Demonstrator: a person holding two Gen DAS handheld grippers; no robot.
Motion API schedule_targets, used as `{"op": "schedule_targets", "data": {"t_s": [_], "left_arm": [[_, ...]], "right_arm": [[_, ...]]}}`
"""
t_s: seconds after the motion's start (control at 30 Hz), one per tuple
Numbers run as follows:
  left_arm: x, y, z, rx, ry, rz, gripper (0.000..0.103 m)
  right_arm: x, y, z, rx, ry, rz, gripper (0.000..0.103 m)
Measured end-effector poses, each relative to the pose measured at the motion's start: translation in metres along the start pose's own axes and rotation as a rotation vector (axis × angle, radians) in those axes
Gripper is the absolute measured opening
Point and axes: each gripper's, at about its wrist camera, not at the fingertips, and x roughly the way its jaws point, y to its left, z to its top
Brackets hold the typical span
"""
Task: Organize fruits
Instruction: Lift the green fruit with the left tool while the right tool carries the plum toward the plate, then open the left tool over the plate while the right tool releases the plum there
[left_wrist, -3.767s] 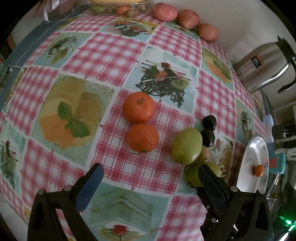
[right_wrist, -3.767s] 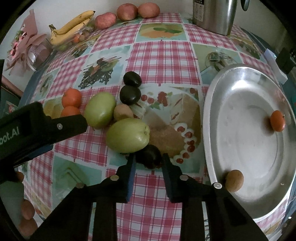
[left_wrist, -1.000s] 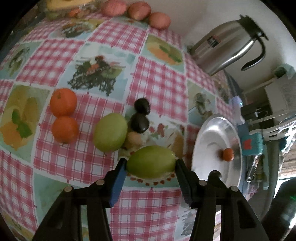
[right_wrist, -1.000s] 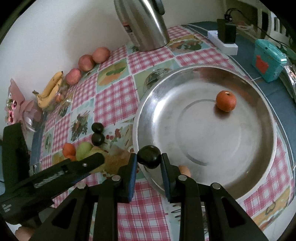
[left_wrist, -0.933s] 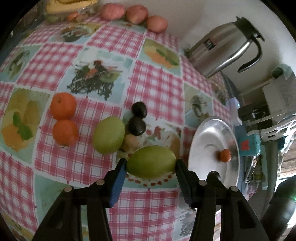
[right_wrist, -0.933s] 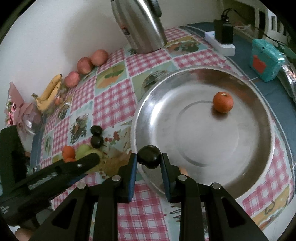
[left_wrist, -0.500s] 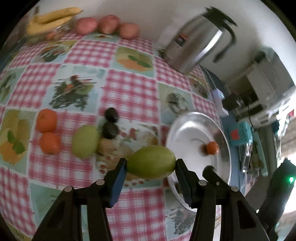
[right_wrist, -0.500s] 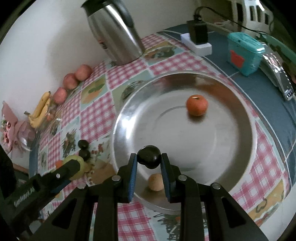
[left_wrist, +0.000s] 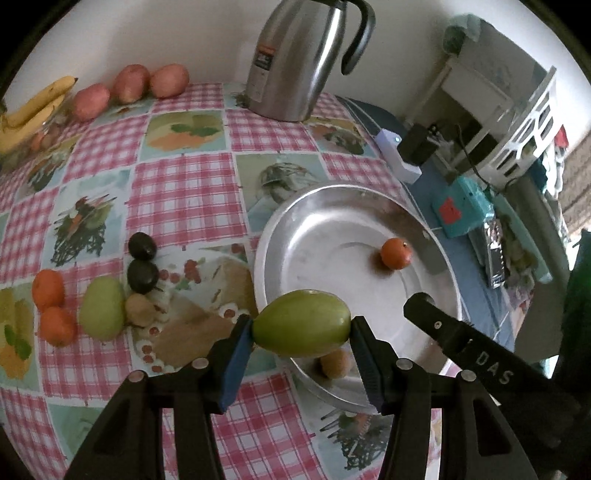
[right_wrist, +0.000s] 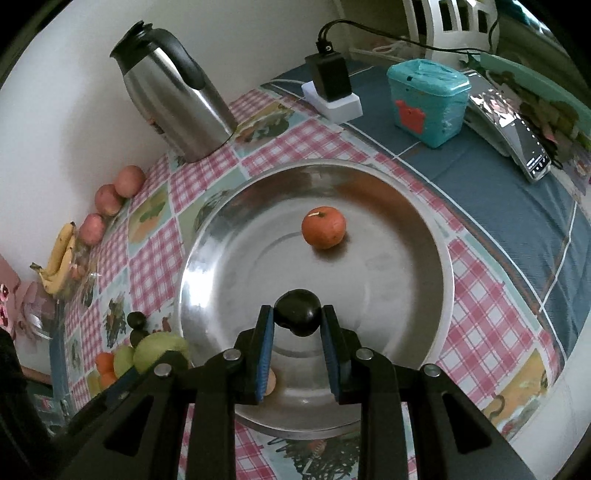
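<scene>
Both tongs have travelled from the fruit cluster to the metal plate. Left gripper is clenched on the green fruit, held above the plate's near rim; a small brown fruit lies on the plate directly below it. Right gripper is clenched on the dark fruit, above the plate's centre. Ahead of it on the plate sits an orange. Left of the left gripper, on the checked cloth, remain two oranges, one green fruit and two dark fruits.
</scene>
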Motion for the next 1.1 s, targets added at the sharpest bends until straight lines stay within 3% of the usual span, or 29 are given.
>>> {"op": "schedule_targets", "data": {"t_s": [0.9,1.1], "left_arm": [[0.018,0.001,-0.002,0.007,0.032,0.011,0.058],[0.02,0.002,-0.002,-0.004,0.042,0.002,0.06]], "right_arm": [[0.021,-0.009,-0.007,0.039,0.092,-0.054,0.027],[0.021,-0.011,-0.007,0.055,0.09,-0.072,0.038]]}}
